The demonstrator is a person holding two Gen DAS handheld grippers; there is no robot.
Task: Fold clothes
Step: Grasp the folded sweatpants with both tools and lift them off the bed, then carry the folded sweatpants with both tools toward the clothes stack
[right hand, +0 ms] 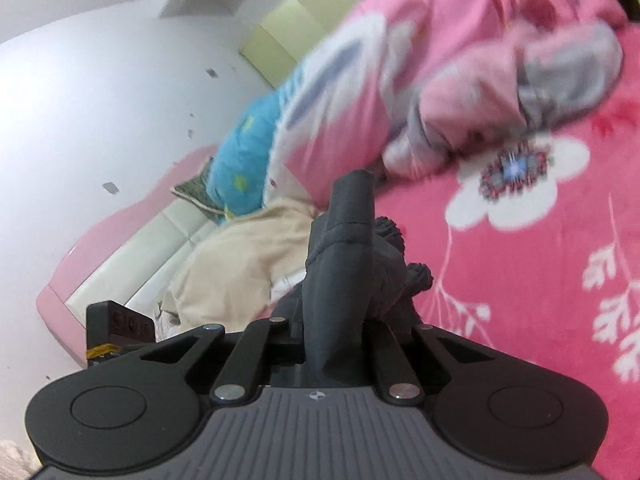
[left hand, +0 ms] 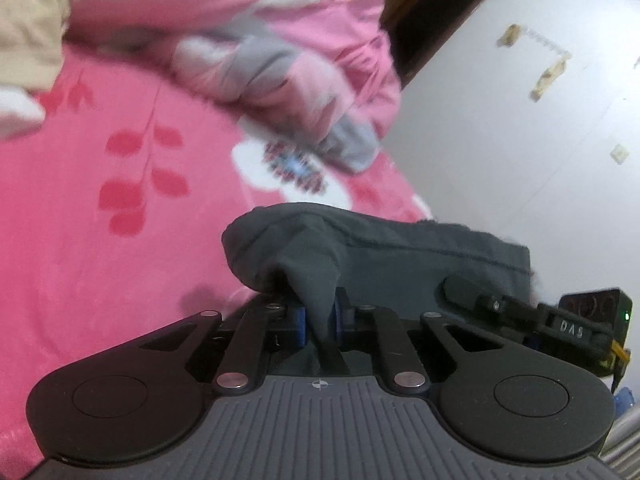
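A dark grey garment (left hand: 384,256) is held up above a pink flowered blanket (left hand: 100,208). My left gripper (left hand: 322,312) is shut on a pinched fold of it, between its blue pads. The right gripper's finger (left hand: 468,290) shows at the garment's right end. In the right wrist view my right gripper (right hand: 334,320) is shut on the same dark grey garment (right hand: 344,256), which bunches upward over the jaws and hides the fingertips. The pink blanket (right hand: 540,280) lies below it.
A pink and grey garment (left hand: 280,68) lies crumpled further back on the bed; it also shows in the right wrist view (right hand: 500,92). A beige cloth (right hand: 240,264), a blue pillow (right hand: 248,152) and a pink headboard (right hand: 120,216) lie left. White wall (left hand: 520,140) is right.
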